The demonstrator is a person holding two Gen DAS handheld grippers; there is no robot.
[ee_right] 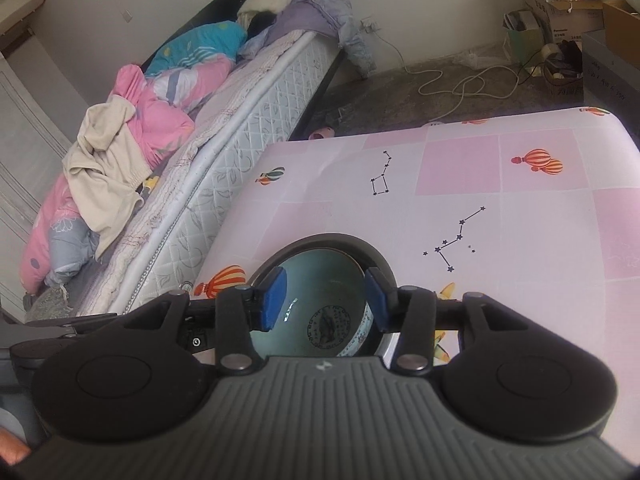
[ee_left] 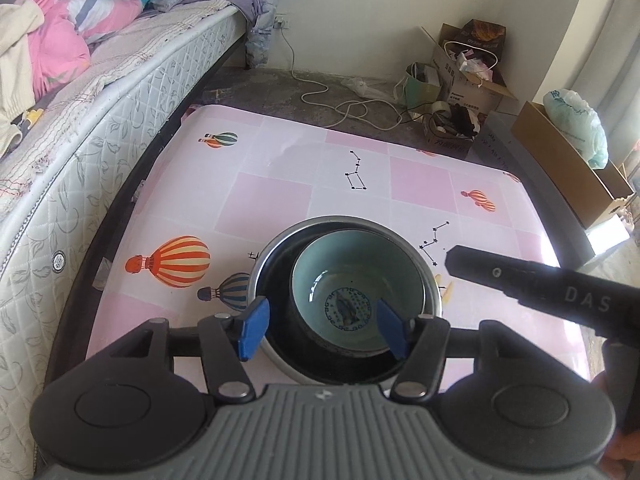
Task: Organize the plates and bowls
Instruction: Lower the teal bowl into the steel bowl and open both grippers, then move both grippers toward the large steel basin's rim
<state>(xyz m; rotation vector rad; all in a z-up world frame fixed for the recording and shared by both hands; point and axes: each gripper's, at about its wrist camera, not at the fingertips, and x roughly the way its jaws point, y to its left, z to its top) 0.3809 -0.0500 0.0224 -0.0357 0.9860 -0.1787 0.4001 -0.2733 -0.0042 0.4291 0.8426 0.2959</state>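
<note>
Celadon bowl (ee_left: 352,292) sits nested inside the dark metal-rimmed bowl (ee_left: 276,276), the pair standing on the desk (ee_left: 272,200) near its front edge, beside the bed (ee_left: 120,120). Left gripper (ee_left: 322,326) hovers above the stack, fingers spread, nothing between them. Right gripper (ee_right: 325,299) likewise: fingers spread, clear of the rim. Judgement: nesting step looks done. No plates or other bowls in view on the desk; whether any remain cannot be told.

Your worktop (ee_left: 280,196) wears a pink checked cover printed with hot-air balloons and star patterns. On it sits a metal basin (ee_left: 264,264), and a pale green bowl (ee_left: 320,256) rests inside that.
</note>
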